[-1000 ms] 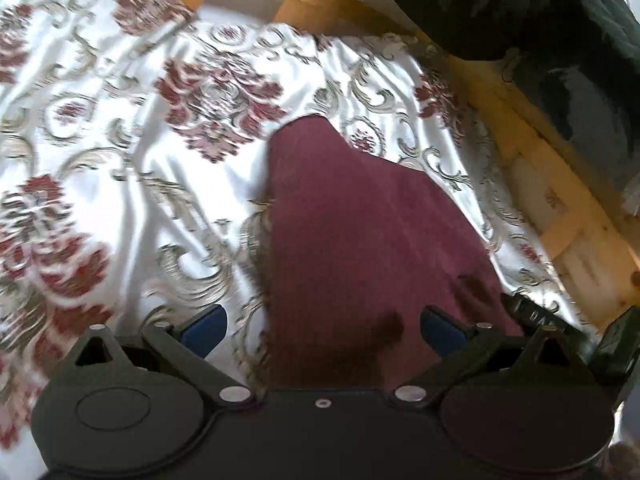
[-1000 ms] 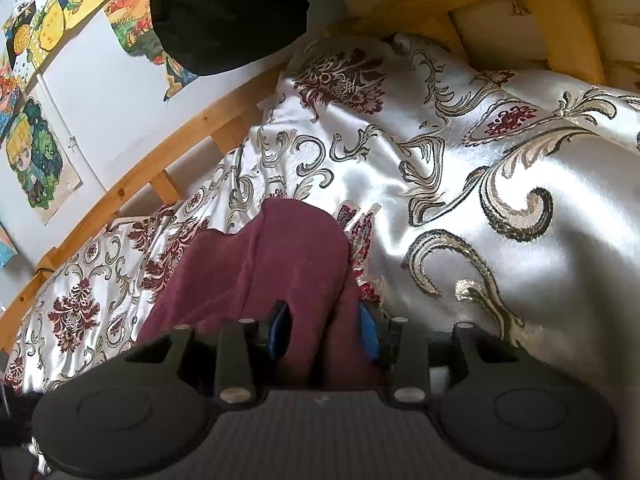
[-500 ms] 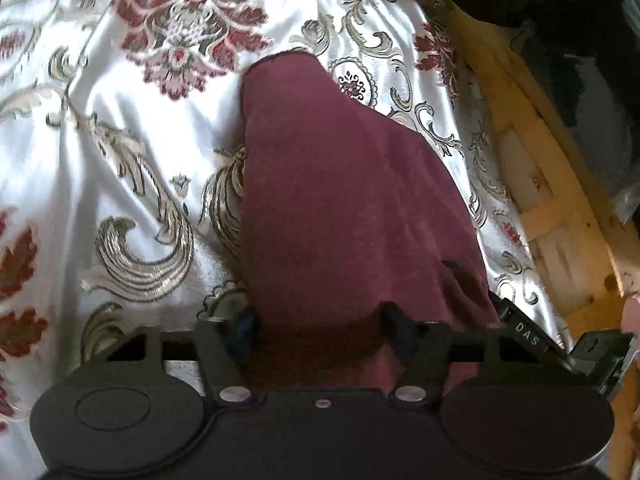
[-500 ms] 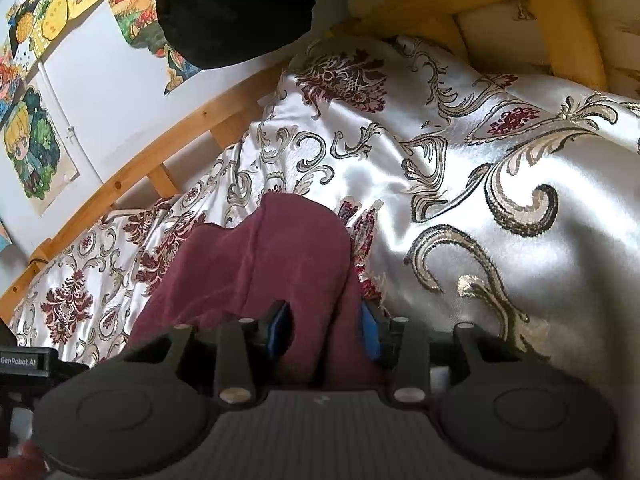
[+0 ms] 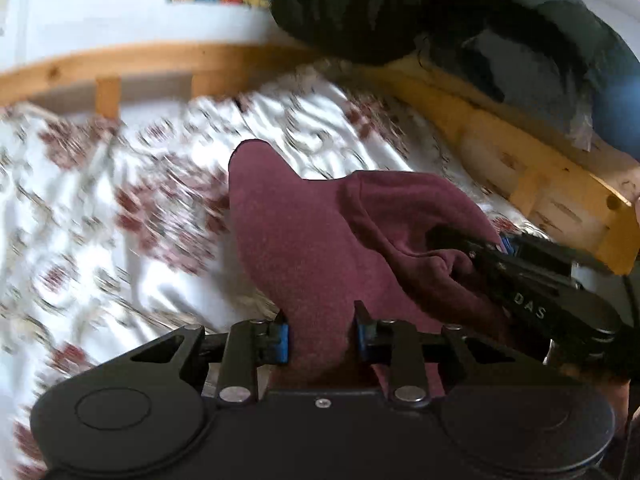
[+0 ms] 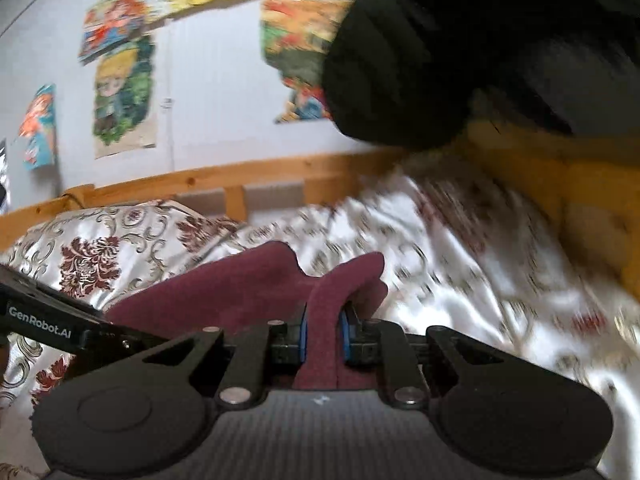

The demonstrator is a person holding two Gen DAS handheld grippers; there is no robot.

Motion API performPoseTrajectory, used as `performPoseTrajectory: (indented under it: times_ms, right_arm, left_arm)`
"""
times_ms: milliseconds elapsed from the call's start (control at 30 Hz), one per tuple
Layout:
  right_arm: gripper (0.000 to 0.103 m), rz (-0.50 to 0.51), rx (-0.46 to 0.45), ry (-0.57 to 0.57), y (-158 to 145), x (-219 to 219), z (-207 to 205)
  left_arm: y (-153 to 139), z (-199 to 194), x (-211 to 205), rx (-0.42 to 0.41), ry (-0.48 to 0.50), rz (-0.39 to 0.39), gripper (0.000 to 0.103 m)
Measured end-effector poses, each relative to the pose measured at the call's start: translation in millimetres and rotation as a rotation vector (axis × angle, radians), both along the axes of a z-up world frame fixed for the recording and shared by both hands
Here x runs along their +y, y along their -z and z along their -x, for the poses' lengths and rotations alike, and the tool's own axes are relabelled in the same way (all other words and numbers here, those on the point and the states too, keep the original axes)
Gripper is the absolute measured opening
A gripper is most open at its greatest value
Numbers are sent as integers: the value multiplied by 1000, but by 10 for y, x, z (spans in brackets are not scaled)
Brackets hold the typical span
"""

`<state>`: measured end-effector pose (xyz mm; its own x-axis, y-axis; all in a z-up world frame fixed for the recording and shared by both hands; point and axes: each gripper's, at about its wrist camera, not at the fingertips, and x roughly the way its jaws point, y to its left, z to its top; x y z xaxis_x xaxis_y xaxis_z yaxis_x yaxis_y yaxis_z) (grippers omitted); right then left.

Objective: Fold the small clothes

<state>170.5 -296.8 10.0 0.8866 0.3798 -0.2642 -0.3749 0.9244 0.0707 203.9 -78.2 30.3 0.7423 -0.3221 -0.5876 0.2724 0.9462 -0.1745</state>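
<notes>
A small maroon garment is held up over the patterned satin bedspread. My left gripper is shut on its near edge, cloth bunched between the blue pads. My right gripper is shut on another fold of the same garment. The right gripper also shows at the right of the left wrist view, pinching the cloth. The left gripper's body shows at the left of the right wrist view. The cloth hangs between the two grippers.
A wooden bed rail runs along the far side and the right. A dark bulky garment or bag hangs over the corner. Colourful posters hang on the white wall behind.
My left gripper went from open to shut on the garment's edge. Both grippers have lifted and tilted up, raising the cloth off the bedspread; the wall has come into view.
</notes>
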Motion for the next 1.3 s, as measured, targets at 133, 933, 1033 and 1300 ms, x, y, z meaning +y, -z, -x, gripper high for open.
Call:
performPoseTrajectory:
  times_ms: [133,933,1033,1300]
  right_arm:
    - [17,16,-18,-84,-63,453,-171]
    - [44,-11,206,-56,556,1174,-642]
    - [46,-25,208,-45,517,1122,-581]
    - [77,-65,174,-35,339,978,-323]
  left_arm:
    - [-41,29,388,-35,-95,-26,31]
    - [534,103,1516,121,-428,94,80]
    - [503,170,1530,124,-463,95,85]
    - [270,392,1409,54,-503,1,101]
